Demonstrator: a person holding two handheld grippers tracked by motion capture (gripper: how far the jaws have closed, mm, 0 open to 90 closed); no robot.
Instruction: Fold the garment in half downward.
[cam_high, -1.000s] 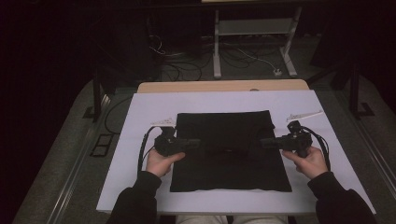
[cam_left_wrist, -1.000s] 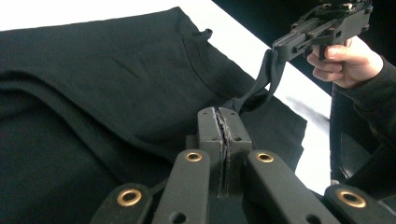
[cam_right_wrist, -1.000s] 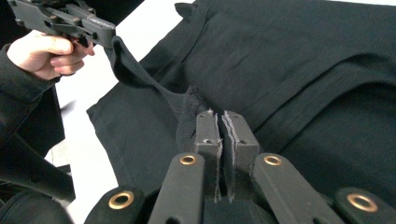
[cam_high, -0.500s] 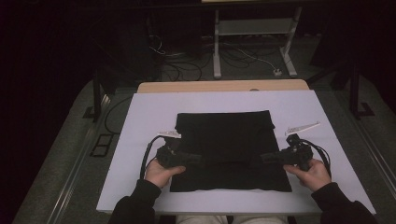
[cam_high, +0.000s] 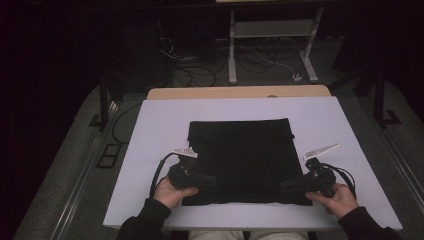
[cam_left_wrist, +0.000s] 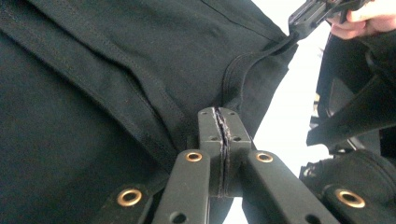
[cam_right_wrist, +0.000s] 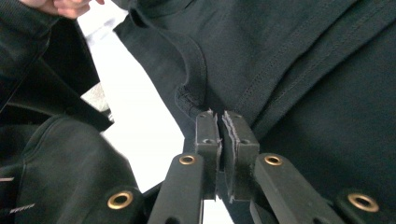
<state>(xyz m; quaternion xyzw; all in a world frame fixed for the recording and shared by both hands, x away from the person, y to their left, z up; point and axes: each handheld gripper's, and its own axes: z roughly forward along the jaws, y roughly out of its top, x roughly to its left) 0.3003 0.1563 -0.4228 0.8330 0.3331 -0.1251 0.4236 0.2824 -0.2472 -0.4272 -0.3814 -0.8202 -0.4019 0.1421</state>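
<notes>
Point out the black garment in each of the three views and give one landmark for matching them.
High view: black garment lies flat mid-table on the white sheet.
Left gripper view: covers the left and centre.
Right gripper view: covers the upper right.
Shared landmark: the ribbed neck band near both tongs.

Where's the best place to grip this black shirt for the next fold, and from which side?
At the near hem's two corners, coming in level from the person's side. The shirt lies flat on the table, so only its edges offer a lip to pinch. The left gripper and right gripper already sit there, jaws shut on the fabric, one near each end of that edge.
</notes>
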